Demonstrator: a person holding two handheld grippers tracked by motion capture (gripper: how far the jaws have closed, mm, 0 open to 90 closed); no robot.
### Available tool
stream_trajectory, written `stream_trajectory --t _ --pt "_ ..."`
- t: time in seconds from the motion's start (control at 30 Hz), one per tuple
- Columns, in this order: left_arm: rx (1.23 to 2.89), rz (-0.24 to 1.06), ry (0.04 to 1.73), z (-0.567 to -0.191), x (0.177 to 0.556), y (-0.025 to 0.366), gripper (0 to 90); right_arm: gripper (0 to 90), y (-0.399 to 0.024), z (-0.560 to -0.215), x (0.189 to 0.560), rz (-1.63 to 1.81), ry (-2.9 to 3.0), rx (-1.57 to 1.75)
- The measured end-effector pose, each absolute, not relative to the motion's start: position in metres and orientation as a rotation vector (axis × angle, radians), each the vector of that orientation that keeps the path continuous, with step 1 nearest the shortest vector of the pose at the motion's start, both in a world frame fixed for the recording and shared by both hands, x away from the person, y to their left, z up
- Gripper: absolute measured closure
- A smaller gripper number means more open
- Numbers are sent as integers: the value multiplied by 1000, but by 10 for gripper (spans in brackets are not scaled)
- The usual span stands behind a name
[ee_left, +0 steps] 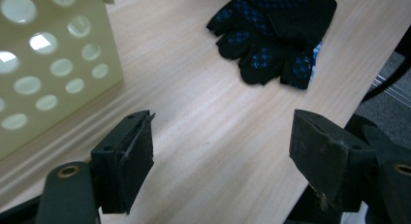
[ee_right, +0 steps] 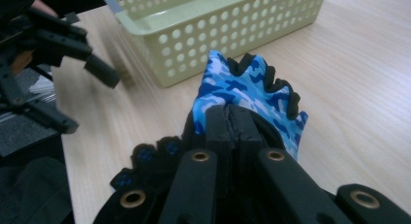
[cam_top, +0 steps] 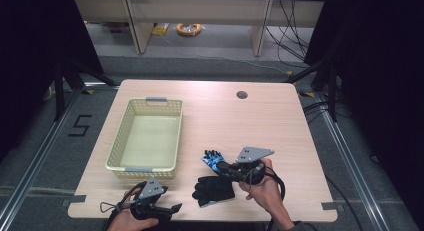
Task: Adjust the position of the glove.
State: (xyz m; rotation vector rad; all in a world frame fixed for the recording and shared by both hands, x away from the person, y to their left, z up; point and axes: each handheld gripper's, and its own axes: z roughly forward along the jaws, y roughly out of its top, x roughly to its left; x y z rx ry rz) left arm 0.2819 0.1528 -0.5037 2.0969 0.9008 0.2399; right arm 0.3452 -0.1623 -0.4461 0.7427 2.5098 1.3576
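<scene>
**Blue camouflage glove pinched in the right claw, basket waiting nearby**

The blue camouflage glove point(ee_right: 245, 95) is a fingerless one, limp cloth with dark trim at the finger openings. It looks light and floppy, so it should drape and swing rather than hold any shape. The right claw point(ee_right: 231, 118) is closed tight on it near the cuff end, with the finger stubs fanning away from the jaws. That seems a fair hold, since a pinch through bunched fabric there should not slip, though the free end may drag or catch on a rim.

Just beside that glove, toward the person, a black glove point(cam_top: 214, 189) with blue dotted grip patches lies flat on the bench point(cam_top: 270, 126). It sits close to the near edge of the bench, so anyone taking it would do best to pinch at the cuff and lift upward, not slide it toward the drop.

To the left of the camouflage glove stands the pale yellow perforated basket point(cam_top: 147, 139), empty inside, its near corner close by. Its walls are upright and holed, and a dangling glove could snag there unless carried above the rim.

Beyond the basket's near corner, the left claw point(cam_top: 169, 209) hovers at the bench's near edge with its jaws spread wide and nothing between them. The far and right parts of the bench are bare, giving ample room to swing.
</scene>
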Motion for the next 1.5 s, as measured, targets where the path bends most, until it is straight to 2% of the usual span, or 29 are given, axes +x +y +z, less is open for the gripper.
stream_trajectory --t 0.23,0.73,1.03,1.17,1.2,1.23,1.27,1.3,1.33,1.4,1.43,1.47,1.5 --pt "2078 255 896 -493 291 147 238 886 -157 -449 331 1362 2550 687" --pt "2065 240 760 -476 308 109 276 886 -153 -452 315 1333 2617 600" --pt "2110 250 664 -471 307 102 350 886 -148 -454 312 1320 2664 555" --pt "2103 250 613 -470 304 99 486 886 -146 -454 311 1311 2674 519" --pt "2107 253 612 -470 303 98 486 886 -146 -454 311 1311 2674 519" --pt "2110 260 602 -470 302 98 553 886 -146 -454 312 1300 2676 515" --pt "2119 268 576 -470 303 99 553 886 -146 -454 312 1300 2676 515" --pt "2107 266 576 -471 302 99 648 886 -146 -454 313 1299 2671 510" --pt "2107 270 598 -470 301 99 702 885 -146 -454 313 1293 2669 510" --pt "2109 282 605 -471 300 100 779 886 -145 -453 314 1296 2667 494" --pt "2111 294 601 -471 300 101 779 886 -145 -453 314 1296 2667 494" --pt "2099 289 608 -472 299 100 847 886 -145 -451 315 1296 2669 486" --pt "2094 288 613 -471 298 100 847 886 -145 -451 315 1296 2669 486"
